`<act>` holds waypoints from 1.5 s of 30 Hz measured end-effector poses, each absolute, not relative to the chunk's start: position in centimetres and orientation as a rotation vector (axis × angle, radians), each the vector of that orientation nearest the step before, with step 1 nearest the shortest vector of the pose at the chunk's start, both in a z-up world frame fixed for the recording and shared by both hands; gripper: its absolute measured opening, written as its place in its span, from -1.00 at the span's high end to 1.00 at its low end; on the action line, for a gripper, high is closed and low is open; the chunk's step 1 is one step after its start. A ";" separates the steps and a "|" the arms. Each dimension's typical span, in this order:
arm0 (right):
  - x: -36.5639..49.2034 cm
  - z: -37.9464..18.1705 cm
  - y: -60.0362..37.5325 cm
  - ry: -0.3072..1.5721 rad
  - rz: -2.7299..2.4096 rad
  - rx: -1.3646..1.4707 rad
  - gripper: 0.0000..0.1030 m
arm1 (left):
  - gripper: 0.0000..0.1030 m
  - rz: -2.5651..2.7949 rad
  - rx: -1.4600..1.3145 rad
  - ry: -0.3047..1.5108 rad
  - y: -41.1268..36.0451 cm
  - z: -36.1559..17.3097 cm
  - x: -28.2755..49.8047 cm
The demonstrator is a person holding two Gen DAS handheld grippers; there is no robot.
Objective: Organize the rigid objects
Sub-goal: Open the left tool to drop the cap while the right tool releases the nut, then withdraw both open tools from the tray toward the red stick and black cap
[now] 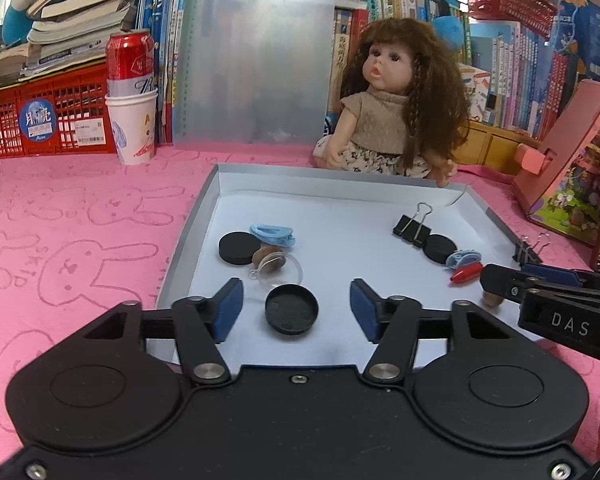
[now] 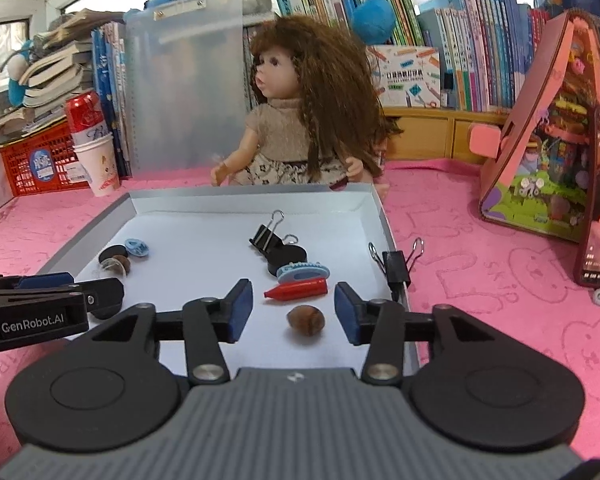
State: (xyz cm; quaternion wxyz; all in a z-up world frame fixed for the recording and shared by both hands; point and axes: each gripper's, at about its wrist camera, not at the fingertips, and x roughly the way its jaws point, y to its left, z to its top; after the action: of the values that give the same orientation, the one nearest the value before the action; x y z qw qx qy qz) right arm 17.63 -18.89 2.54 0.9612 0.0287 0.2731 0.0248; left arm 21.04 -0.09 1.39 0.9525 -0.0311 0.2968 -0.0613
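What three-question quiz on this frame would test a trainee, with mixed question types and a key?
1. True or false: the left gripper is shut on the black cap.
2. What lies between the right gripper's open fingers?
A. red cone
B. brown nut
C. blue clip
3. Where is the binder clip nearest the pink playhouse: inside the tray or at its edge?

Key
1. False: the jaws stand open either side of the cap.
2. B.
3. At the tray's right edge, not on its floor.
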 end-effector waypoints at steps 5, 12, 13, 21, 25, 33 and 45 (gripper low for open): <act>16.1 3.3 -18.8 0.522 0.072 0.035 -0.39 | -0.39 -0.153 -0.049 0.582 -0.1 2.4 19.5; 13.6 4.0 -18.6 0.496 0.106 0.004 -0.52 | -0.51 -0.195 -0.039 0.560 0.1 3.6 17.0; 13.2 4.1 -18.6 0.493 0.113 0.004 -0.53 | -0.51 -0.202 -0.042 0.559 0.2 3.7 16.5; 9.4 4.3 -18.3 0.474 0.177 -0.023 -0.63 | -0.53 -0.241 -0.041 0.544 0.7 3.8 12.7; 7.9 4.1 -18.2 0.475 0.197 -0.025 -0.65 | -0.53 -0.257 -0.039 0.549 0.8 3.6 11.0; 5.2 3.4 -18.1 0.468 0.221 -0.013 -0.70 | -0.53 -0.263 -0.028 0.551 1.0 2.8 8.1; 2.0 2.2 -17.5 0.428 0.258 -0.038 -0.75 | -0.53 -0.259 -0.013 0.544 1.4 2.0 5.5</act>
State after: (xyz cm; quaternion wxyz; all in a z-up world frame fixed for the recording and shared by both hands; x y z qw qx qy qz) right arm 1.98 -17.51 2.20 0.9688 -0.0190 0.2116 0.1275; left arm 5.55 1.38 2.03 0.9549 -0.0064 0.2680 -0.1277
